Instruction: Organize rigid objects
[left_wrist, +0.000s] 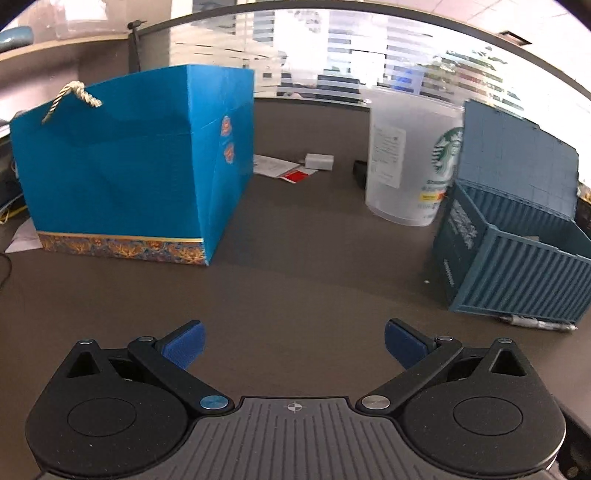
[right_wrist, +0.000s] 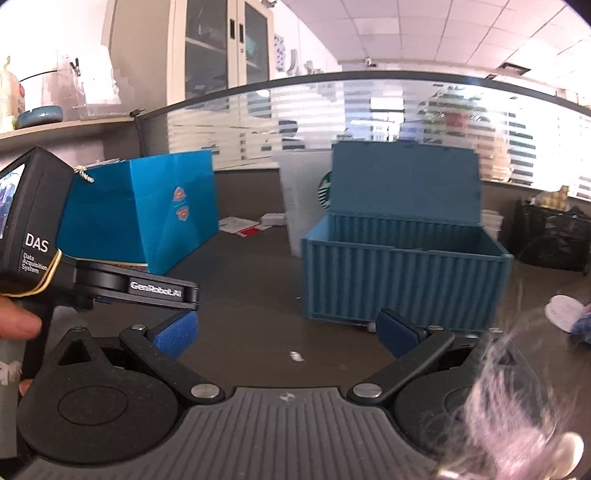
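A blue container-shaped storage box (left_wrist: 513, 258) with its lid raised stands at the right on the dark table; it also shows in the right wrist view (right_wrist: 402, 280), straight ahead. A pen (left_wrist: 539, 324) lies along the box's front base, and one end of it shows in the right wrist view (right_wrist: 365, 326). My left gripper (left_wrist: 294, 345) is open and empty above bare table. My right gripper (right_wrist: 287, 338) is open and empty, a little short of the box. The left gripper's body (right_wrist: 99, 280) shows at the left of the right wrist view.
A bright blue gift bag (left_wrist: 140, 166) (right_wrist: 147, 214) stands at the left. A frosted Starbucks cup (left_wrist: 410, 162) (right_wrist: 303, 199) stands behind the box. Papers and a white adapter (left_wrist: 320, 161) lie at the back. A small white scrap (right_wrist: 296, 356) lies before the right gripper.
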